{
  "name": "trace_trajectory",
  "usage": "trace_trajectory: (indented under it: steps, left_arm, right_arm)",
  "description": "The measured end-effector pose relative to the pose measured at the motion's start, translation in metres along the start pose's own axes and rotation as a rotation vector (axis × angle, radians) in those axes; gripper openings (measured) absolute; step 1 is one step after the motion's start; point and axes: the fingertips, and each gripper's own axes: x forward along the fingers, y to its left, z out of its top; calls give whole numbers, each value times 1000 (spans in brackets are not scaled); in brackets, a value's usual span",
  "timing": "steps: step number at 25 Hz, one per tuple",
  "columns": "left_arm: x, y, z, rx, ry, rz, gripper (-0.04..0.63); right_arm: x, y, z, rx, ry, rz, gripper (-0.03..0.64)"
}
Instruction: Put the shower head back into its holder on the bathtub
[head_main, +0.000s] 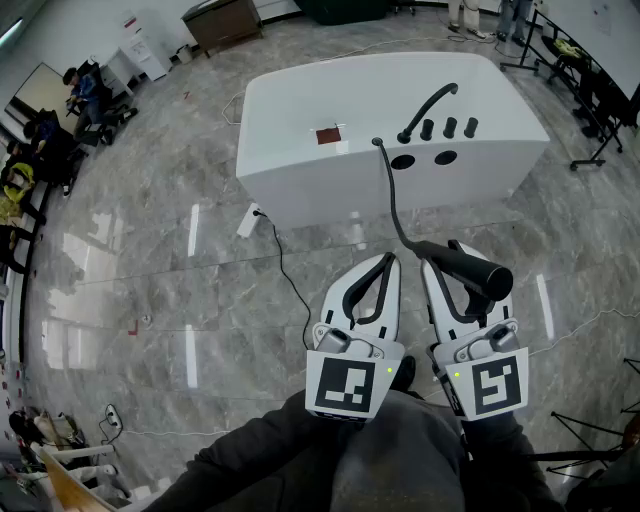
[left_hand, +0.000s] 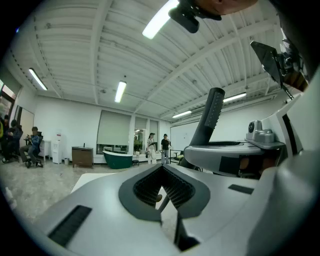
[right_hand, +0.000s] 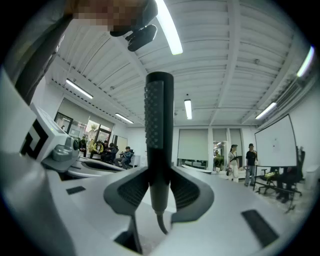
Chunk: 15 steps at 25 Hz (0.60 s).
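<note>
The white bathtub (head_main: 300, 110) stands ahead of me, with a black curved spout (head_main: 428, 105), three black knobs (head_main: 449, 128) and two round dark openings (head_main: 402, 160) in its deck. A black hose (head_main: 393, 205) runs from the deck to the black shower head (head_main: 472, 266). My right gripper (head_main: 445, 250) is shut on the shower head; in the right gripper view the handle (right_hand: 159, 125) stands upright between the pads. My left gripper (head_main: 385, 262) sits beside it, shut and empty, its jaws meeting at the tips (left_hand: 165, 190). The shower head (left_hand: 212, 112) also shows in the left gripper view.
A thin cable (head_main: 287, 272) trails over the grey marble floor from the tub's near left corner. A red-brown patch (head_main: 328, 135) lies on the tub's cover. People sit at the far left (head_main: 60, 120). Black stands (head_main: 590, 100) line the right side.
</note>
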Motion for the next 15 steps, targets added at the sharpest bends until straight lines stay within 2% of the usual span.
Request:
trace_trajectory:
  steps: [11, 15]
  left_arm:
    - [4, -6, -10, 4, 15, 4, 3]
    - [10, -14, -14, 14, 30, 8, 3]
  right_arm:
    - [-5, -8, -9, 19, 11, -1, 141]
    - [-12, -20, -8, 42, -21, -3, 141]
